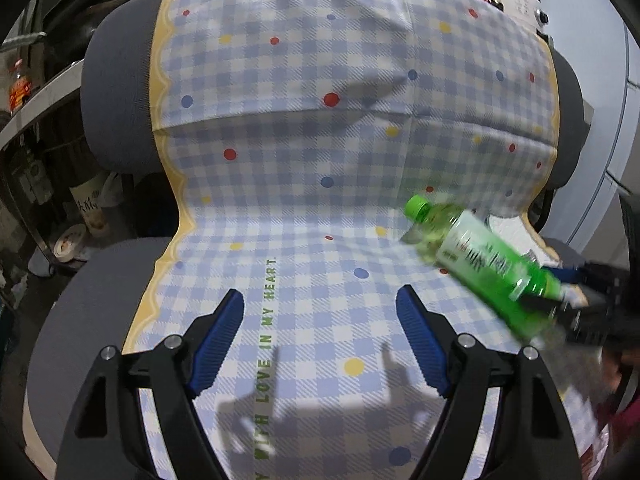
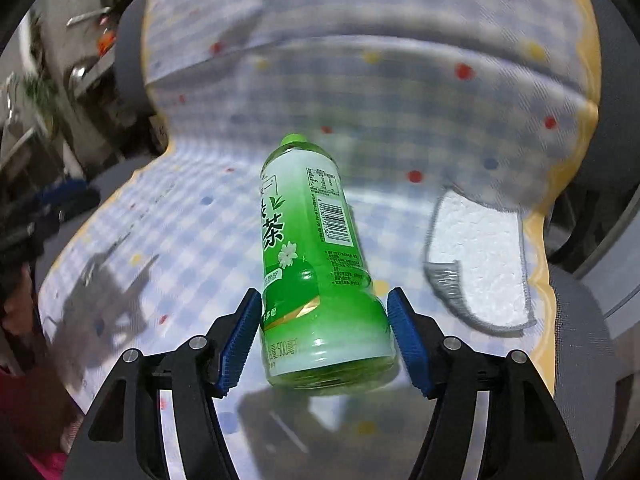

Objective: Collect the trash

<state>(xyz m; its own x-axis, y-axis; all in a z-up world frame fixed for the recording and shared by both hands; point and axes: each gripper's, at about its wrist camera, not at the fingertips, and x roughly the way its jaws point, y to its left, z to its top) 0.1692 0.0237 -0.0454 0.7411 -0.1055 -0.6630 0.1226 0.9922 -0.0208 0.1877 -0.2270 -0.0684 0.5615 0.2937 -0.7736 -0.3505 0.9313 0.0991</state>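
Observation:
A green tea bottle [image 2: 316, 248] with a green cap is gripped near its base by my right gripper [image 2: 324, 293]. Both blue pads touch its sides, and the cap points away from me. From the left wrist view the bottle [image 1: 480, 256] hangs tilted above the seat at the right, blurred, with the right gripper [image 1: 580, 300] behind it. My left gripper [image 1: 320, 294] is open and empty over the checked seat cover [image 1: 300, 120]. A white foam piece [image 2: 476, 252] lies on the seat's right side, beside the bottle.
The seat is a grey chair [image 1: 116, 100] under a blue-and-white checked cover with coloured dots. A shelf with bottles and jars [image 1: 24, 88] stands at the left. A white appliance [image 1: 520, 0] sits behind the chair back. A red sleeve [image 2: 36, 420] shows at the lower left.

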